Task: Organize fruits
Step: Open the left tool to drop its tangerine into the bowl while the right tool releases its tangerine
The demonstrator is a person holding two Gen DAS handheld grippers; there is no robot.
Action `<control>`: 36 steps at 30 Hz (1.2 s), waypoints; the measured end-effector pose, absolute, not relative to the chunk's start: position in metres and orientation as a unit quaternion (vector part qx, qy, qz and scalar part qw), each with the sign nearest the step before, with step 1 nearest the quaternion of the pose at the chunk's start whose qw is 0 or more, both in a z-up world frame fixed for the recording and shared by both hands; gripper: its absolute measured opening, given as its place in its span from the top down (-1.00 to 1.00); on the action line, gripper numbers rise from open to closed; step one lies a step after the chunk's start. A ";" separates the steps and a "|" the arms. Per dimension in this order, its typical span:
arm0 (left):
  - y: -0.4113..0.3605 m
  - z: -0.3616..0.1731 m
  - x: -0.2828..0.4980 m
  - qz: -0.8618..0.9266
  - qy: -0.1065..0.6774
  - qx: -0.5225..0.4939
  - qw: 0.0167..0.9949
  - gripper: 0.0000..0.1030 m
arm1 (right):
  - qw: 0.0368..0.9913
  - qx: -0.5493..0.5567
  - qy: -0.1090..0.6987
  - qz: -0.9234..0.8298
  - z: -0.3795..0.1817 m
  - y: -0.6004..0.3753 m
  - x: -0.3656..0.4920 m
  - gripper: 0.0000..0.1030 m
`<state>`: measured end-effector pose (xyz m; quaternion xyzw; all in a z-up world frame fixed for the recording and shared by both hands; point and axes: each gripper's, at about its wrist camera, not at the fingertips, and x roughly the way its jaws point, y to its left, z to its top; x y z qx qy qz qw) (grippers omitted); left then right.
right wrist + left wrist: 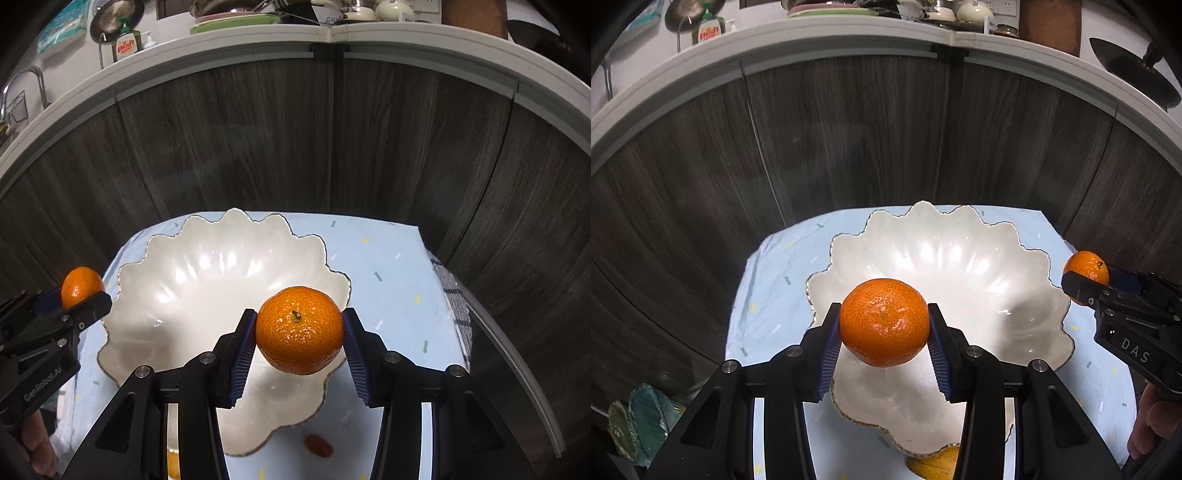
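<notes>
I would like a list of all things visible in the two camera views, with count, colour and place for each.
tangerines: 2, orange, one in each gripper, held above the bowl area
bowl: 1, white with scalloped edge, empty, on the cloth
cloth: 1, light blue with small marks, under the bowl
yellow fruit: 1, on the cloth at the near edge of the bowl, partly hidden
small red thing: 1, on the cloth near the bowl
cabinet: dark wood, behind the cloth
counter: white, above, with dishes and a soap bottle
left gripper: black, blue pads, shut on a tangerine
right gripper: black, blue pads, shut on a tangerine
</notes>
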<state>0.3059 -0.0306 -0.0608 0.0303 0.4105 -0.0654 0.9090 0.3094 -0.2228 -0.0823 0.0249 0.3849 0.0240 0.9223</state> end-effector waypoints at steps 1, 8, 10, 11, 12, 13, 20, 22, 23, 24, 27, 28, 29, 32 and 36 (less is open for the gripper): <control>-0.031 -0.063 0.308 -0.065 0.412 0.032 0.908 0.16 | 0.922 0.025 0.387 0.024 -0.083 -0.222 0.311 0.09; -0.028 -0.074 0.323 -0.065 0.426 0.032 0.902 0.16 | 0.916 0.021 0.400 0.026 -0.092 -0.218 0.326 0.09; -0.029 -0.077 0.325 -0.066 0.429 0.033 0.900 0.16 | 0.914 0.024 0.404 0.027 -0.094 -0.218 0.329 0.09; -0.029 -0.078 0.325 -0.067 0.430 0.033 0.900 0.16 | 0.913 0.025 0.406 0.026 -0.096 -0.218 0.331 0.09; -0.029 -0.079 0.326 -0.066 0.432 0.033 0.899 0.16 | 0.912 0.025 0.408 0.027 -0.097 -0.218 0.331 0.09; -0.030 -0.079 0.326 -0.067 0.433 0.033 0.899 0.15 | 0.912 0.025 0.409 0.028 -0.097 -0.218 0.332 0.09; -0.033 -0.085 0.327 -0.072 0.448 0.032 0.891 0.14 | 0.905 0.036 0.423 0.028 -0.105 -0.221 0.336 0.08; -0.036 -0.088 0.326 -0.068 0.451 0.042 0.889 0.10 | 0.902 0.036 0.429 0.025 -0.107 -0.222 0.338 0.07; -0.036 -0.088 0.325 -0.067 0.449 0.046 0.890 0.03 | 0.901 0.038 0.432 0.024 -0.109 -0.222 0.338 0.07; -0.036 -0.088 0.323 -0.063 0.444 0.048 0.892 -0.22 | 0.901 0.039 0.432 0.024 -0.109 -0.223 0.337 -0.01; -0.036 -0.085 0.321 -0.056 0.435 0.051 0.897 -0.38 | 0.905 0.037 0.422 0.019 -0.106 -0.223 0.334 -0.32; -0.036 -0.085 0.321 -0.056 0.437 0.051 0.896 -0.38 | 0.906 0.035 0.421 0.017 -0.104 -0.222 0.333 -0.34; -0.036 -0.085 0.321 -0.056 0.437 0.050 0.896 -0.38 | 0.907 0.035 0.419 0.016 -0.102 -0.223 0.333 -0.37; -0.035 -0.083 0.321 -0.053 0.437 0.050 0.896 -0.47 | 0.910 0.034 0.414 0.012 -0.098 -0.223 0.332 -0.47; -0.032 -0.076 0.318 -0.045 0.428 0.048 0.902 -0.69 | 0.913 0.032 0.407 0.009 -0.093 -0.223 0.328 -0.56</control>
